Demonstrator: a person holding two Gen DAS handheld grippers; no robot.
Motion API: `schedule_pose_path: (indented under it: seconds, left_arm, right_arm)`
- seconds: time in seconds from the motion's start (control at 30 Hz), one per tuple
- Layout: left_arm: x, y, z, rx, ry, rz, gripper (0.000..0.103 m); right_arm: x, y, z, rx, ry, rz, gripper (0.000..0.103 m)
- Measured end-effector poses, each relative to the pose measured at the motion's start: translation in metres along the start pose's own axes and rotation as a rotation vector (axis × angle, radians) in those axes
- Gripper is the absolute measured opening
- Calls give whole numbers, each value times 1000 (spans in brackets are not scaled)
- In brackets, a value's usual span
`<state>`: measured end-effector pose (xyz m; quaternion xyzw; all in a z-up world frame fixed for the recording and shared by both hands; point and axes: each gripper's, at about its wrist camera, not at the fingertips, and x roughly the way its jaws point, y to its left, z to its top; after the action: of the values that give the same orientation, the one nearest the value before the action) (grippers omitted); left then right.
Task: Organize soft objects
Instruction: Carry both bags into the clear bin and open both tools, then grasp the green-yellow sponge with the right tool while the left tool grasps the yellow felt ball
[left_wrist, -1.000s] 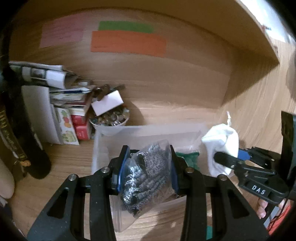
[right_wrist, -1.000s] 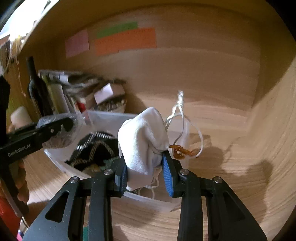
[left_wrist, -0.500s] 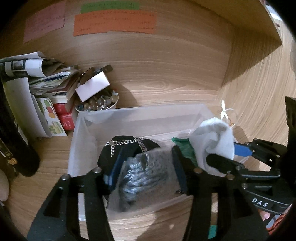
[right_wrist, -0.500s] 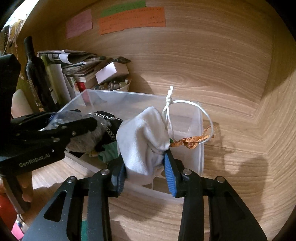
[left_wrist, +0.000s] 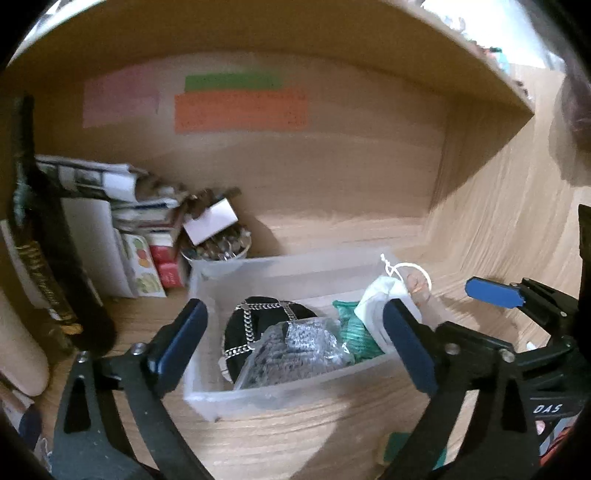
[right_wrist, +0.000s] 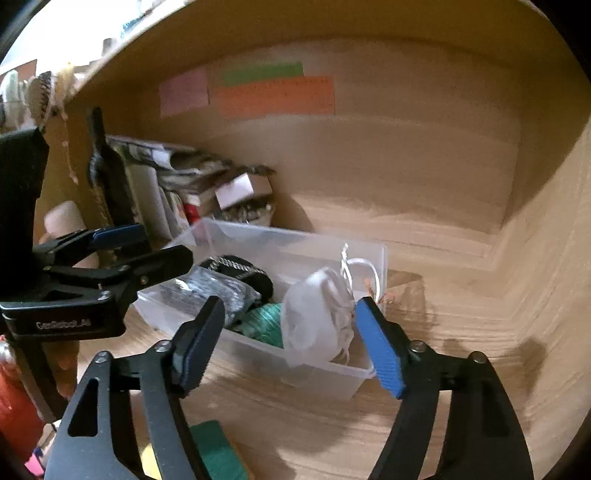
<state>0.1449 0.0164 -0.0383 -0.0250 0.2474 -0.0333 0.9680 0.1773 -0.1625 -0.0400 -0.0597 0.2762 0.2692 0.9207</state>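
A clear plastic bin (left_wrist: 280, 397) (right_wrist: 328, 373) stands on the wooden shelf. In it lie a bagged grey knit item (left_wrist: 295, 350) (right_wrist: 210, 291), a black pouch with a chain (left_wrist: 255, 317) (right_wrist: 240, 269), a green cloth (left_wrist: 354, 332) (right_wrist: 264, 321) and a white drawstring pouch (left_wrist: 378, 302) (right_wrist: 321, 314). My left gripper (left_wrist: 295, 347) is open and empty, just in front of the bin. My right gripper (right_wrist: 288, 339) is open and empty, in front of the bin's right end near the white pouch.
At the back left stand a dark bottle (left_wrist: 48, 258), stacked papers and books (left_wrist: 122, 221) and a bowl of small metal items (left_wrist: 218, 247). Coloured paper labels (left_wrist: 240, 109) are stuck on the back wall. A green object (right_wrist: 218, 454) lies on the shelf near me.
Both grippers opened and pulled back. The bagged knit item and the white pouch were let go and now lie in the bin.
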Motion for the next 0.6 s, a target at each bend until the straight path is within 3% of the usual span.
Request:
schedule_pose_path:
  seconds: [0.2,0.3,0.6]
  left_arm:
    - [-22,2,-16,0,-15,23,102]
    - [-26,-2,-31,16,-4,48,102]
    - [-19,-10,-73,7,106,27,102]
  right_arm:
    - [-21,9,-13,-3,-13,29,76]
    - [-24,15,-29,-15,20,42,76]
    - [-4,24,-79,-1,164,81,74]
